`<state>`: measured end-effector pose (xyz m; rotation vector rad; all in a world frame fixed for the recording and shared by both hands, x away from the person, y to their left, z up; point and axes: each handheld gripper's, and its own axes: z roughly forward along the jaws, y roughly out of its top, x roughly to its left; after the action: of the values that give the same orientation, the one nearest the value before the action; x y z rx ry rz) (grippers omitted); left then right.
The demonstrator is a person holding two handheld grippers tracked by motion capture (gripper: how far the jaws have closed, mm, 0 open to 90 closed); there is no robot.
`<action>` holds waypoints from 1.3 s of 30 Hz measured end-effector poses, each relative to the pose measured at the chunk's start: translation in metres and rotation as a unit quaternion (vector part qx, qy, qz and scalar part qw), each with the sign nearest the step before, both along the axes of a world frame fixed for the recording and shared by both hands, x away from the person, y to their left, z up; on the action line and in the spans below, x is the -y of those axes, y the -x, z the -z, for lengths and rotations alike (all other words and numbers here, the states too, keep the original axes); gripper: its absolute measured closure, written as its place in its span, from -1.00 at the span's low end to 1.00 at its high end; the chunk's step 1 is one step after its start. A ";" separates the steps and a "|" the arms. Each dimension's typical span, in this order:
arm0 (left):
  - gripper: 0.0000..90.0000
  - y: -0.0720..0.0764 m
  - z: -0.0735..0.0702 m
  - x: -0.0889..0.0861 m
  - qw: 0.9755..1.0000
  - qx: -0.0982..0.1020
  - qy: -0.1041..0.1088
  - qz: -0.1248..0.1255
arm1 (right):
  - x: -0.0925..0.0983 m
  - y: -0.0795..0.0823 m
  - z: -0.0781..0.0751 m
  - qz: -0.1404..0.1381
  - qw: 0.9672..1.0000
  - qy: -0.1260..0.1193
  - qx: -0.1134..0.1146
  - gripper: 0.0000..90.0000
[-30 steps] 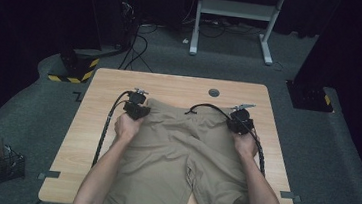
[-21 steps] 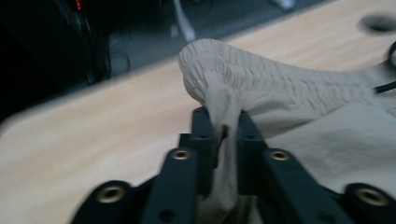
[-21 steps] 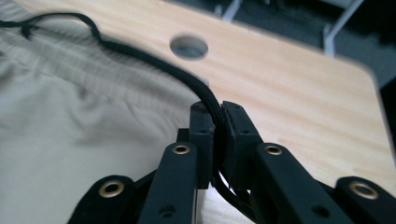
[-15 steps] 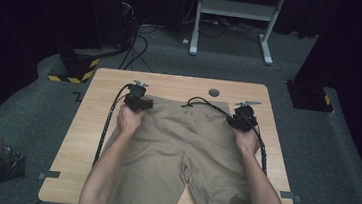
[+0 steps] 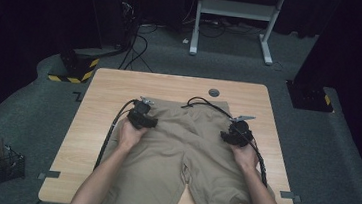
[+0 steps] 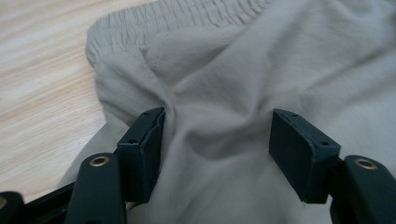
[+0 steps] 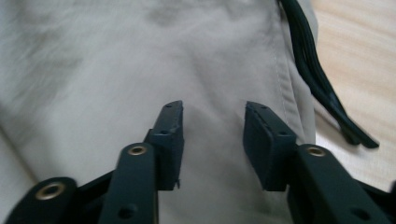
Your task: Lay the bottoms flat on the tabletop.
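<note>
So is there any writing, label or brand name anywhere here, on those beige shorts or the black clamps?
None can be read.
Shorts: plain beige cloth, with no tag or print showing.
Left gripper and right gripper: black jaws with no lettering.
Table: bare wood, no markings.
Yellow and black striped block on the floor: warning stripes, no words.

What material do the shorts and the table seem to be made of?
Shorts: likely a woven cotton-like cloth, matte khaki; it creases softly and has a gathered elastic waistband. Table: light wood or wood-look laminate, smooth with a slight sheen; straight grain lines show, but which of the two I cannot tell.
</note>
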<state>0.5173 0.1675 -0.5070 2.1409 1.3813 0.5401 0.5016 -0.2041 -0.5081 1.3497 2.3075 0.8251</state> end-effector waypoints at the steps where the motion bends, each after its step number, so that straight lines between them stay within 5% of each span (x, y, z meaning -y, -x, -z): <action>1: -0.21 -0.006 0.002 0.001 1.000 0.005 -0.002 0.000 | -0.001 -0.003 0.001 -0.002 1.000 0.003 0.005 0.14; 8: -0.31 -0.047 -0.005 0.010 0.998 -0.041 -0.012 -0.040 | 0.001 -0.043 -0.001 0.033 0.999 0.013 -0.005 0.02; 10: -0.21 -0.042 -0.011 0.011 0.999 -0.020 -0.017 -0.037 | 0.000 -0.042 -0.002 0.032 0.999 0.023 -0.001 0.05; 12: -0.20 -0.030 -0.018 0.009 1.000 0.003 -0.003 -0.019 | 0.000 -0.032 -0.004 0.026 1.000 0.010 0.003 0.05; 18: -0.26 0.017 -0.029 -0.005 0.999 0.014 0.027 0.031 | 0.003 0.023 -0.026 -0.021 0.999 -0.005 0.034 0.06; 21: -0.29 0.038 -0.025 -0.009 0.999 0.015 0.024 0.044 | 0.001 0.053 -0.023 -0.054 0.998 -0.010 0.016 0.09; 24: -0.28 0.045 -0.014 -0.010 0.999 0.007 0.005 0.048 | -0.003 0.063 -0.009 -0.062 0.998 -0.005 -0.004 0.09; 31: -0.25 0.003 0.003 -0.013 1.000 -0.003 0.012 -0.009 | -0.011 0.046 0.002 -0.045 0.999 0.007 0.014 0.07; 35: -0.28 -0.034 -0.003 -0.011 0.999 -0.022 -0.016 -0.042 | -0.012 0.029 0.004 -0.034 0.999 0.003 0.023 0.07; 37: -0.27 -0.039 -0.007 -0.010 0.998 -0.014 -0.029 -0.050 | -0.011 0.020 0.005 -0.021 0.999 -0.001 0.028 0.07; 39: -0.28 -0.036 -0.015 -0.010 0.999 0.001 -0.018 -0.050 | -0.012 0.014 0.006 -0.010 0.999 -0.001 0.031 0.07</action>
<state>0.5538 0.1780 -0.4925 2.1084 1.4940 0.6103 0.4876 -0.1923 -0.5139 1.2863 2.2762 0.8622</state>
